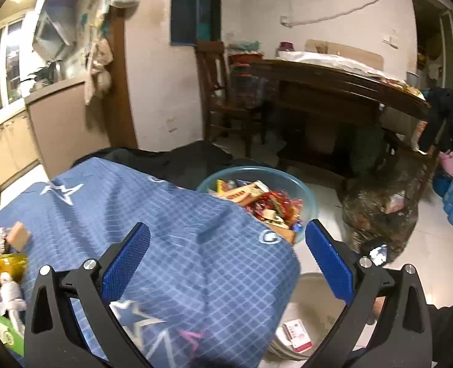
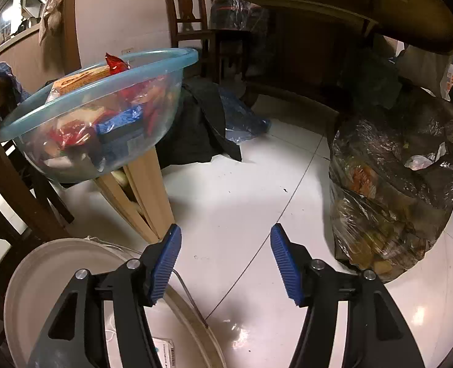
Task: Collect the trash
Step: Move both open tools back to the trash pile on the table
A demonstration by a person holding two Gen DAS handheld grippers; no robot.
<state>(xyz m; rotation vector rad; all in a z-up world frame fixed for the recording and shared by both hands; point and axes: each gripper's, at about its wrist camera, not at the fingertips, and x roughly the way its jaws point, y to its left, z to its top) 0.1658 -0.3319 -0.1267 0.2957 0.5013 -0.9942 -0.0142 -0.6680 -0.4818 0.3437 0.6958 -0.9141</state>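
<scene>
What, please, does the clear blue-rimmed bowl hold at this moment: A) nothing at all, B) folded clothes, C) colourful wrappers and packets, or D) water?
C: the bowl is heaped with wrappers, red, orange and blue, seen from above in the left wrist view and through its clear wall in the right wrist view.

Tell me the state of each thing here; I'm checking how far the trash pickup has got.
Left tongs: open, empty.
Right tongs: open, empty.
Blue-rimmed bowl: upright, heaped with wrappers.
Pale bucket: open, a small packet inside.
Dark trash bag: full, standing on the floor.
Blue checked cloth: spread over a surface, rumpled.
</scene>
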